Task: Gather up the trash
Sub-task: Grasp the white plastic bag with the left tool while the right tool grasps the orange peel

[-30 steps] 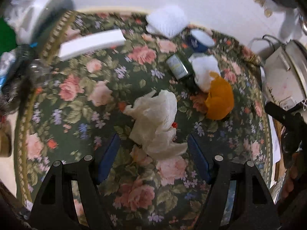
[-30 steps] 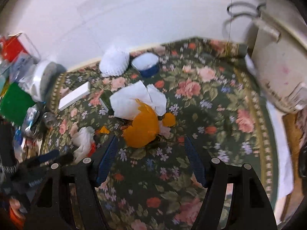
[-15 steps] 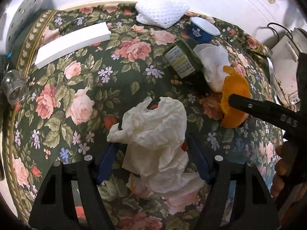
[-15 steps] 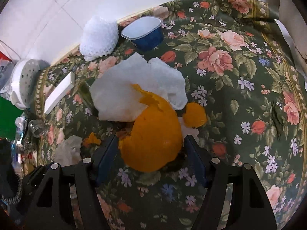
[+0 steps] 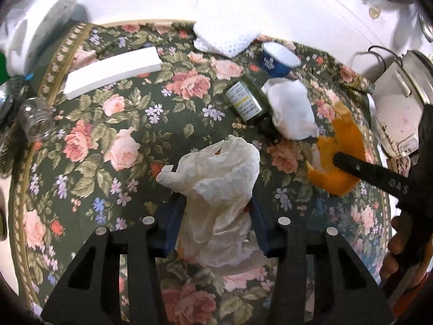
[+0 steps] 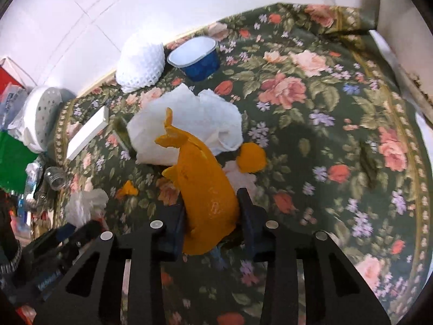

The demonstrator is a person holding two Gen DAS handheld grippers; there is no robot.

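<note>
On floral tablecloth [image 6: 338,124]: 2 grippers closing, left gripper [image 5: 216,224] pinching crumpled tissue [image 5: 219,189], right gripper [image 6: 213,216] pinching orange peel [image 6: 205,189].

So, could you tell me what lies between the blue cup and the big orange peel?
A crumpled white paper towel lies between the blue cup and orange peel, seen from the right wrist.

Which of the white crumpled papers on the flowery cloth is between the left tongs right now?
The creamy, wrinkled wad nearest the camera, with the left tongs closing around it. The whiter crumpled paper lies farther back, beside the green bottle and orange peel.
</note>
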